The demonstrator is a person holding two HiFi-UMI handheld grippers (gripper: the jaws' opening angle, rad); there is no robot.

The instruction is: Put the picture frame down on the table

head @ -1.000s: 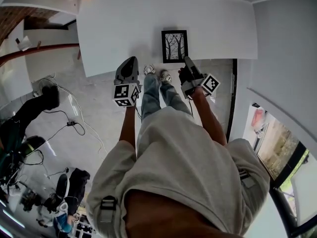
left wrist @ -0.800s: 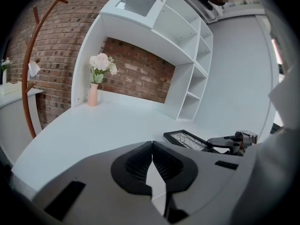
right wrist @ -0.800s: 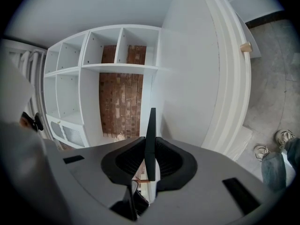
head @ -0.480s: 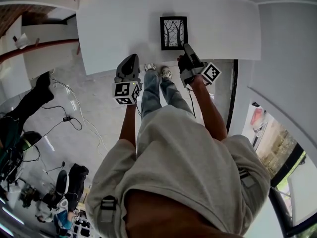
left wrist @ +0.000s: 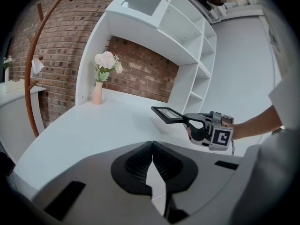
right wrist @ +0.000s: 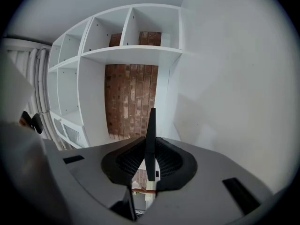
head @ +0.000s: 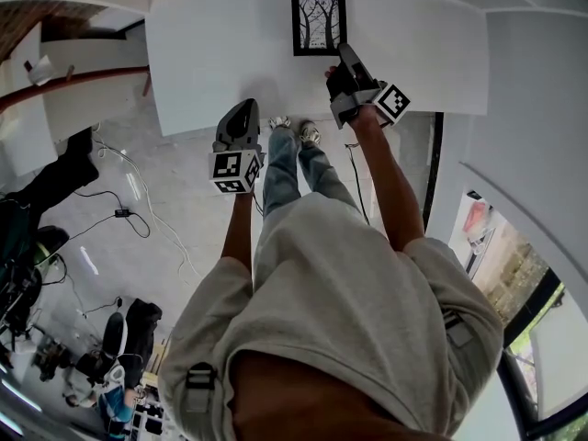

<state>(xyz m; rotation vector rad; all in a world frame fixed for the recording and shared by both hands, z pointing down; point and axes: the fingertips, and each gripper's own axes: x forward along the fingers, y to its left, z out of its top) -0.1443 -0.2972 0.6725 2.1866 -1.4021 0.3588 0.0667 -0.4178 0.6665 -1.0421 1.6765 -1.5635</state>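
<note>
The right tool, clamped on the near edge of the one picture frame, has carried it from the near edge of the bench out over the middle. It is held about level and apparently clear of the surface, so only lowering and release seem left. The left tool, second of two, hangs near the bench's near edge with jaws together and nothing between them. One vase of flowers stands far left.

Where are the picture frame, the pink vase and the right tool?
picture frame (head: pixel 319 23), head view, middle of the tree print.
pink vase (left wrist: pixel 97 93), left gripper view, its body.
right tool (head: pixel 341 55), head view, between its tips.
</note>
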